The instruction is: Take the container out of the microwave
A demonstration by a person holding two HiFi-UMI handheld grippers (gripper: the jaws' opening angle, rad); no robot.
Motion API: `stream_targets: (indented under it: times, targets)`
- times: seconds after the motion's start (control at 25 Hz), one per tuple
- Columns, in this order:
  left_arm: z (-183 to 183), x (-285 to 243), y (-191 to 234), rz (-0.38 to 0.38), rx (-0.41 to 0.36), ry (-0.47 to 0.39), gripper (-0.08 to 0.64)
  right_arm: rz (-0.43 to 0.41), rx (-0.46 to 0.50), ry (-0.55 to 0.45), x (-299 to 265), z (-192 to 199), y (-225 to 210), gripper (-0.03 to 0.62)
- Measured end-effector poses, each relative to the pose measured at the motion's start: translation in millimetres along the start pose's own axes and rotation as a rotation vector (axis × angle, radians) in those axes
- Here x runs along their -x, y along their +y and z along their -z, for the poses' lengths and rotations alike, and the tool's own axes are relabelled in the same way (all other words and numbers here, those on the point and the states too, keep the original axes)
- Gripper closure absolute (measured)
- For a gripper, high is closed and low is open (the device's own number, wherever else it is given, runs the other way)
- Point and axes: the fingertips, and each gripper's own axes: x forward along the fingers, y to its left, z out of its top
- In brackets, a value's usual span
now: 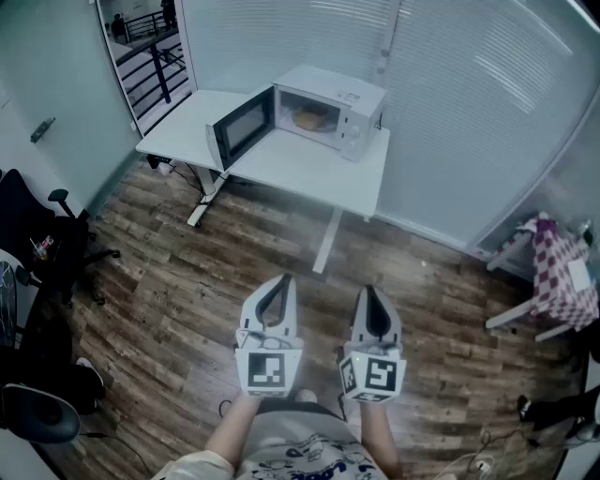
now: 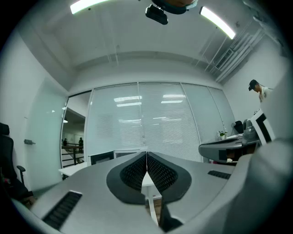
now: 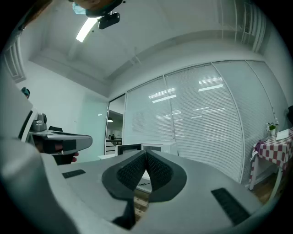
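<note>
Container [image 1: 311,119], round and tan, sits inside the boxy white microwave [image 1: 349,101], door [image 1: 240,127] swung open, on the smooth white counter [image 1: 281,167] at upper middle. Wood-plank floor [image 1: 178,281] stretches between it and the left hand-held gripper [image 1: 279,281] and right hand-held gripper [image 1: 371,292], both clenched on nothing, well apart from it at the bottom.

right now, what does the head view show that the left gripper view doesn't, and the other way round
Only the head view: the container sitting inside the microwave, whose door is open, and the checkered table off to the right.
Only the left gripper view: the ceiling lights, and the left gripper close up, its fingers shut together with nothing between them.
Both: the microwave on the white table, with the window blinds behind it.
</note>
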Motion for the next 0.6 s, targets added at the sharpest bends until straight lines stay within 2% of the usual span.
stream_targets:
  times: [0.6]
  targets:
    - [7.7,6.7,-18.2,-0.050,-0.011,0.022,0.517,-0.044,-0.022,0.011,8.7,12.8,-14.3,0.575]
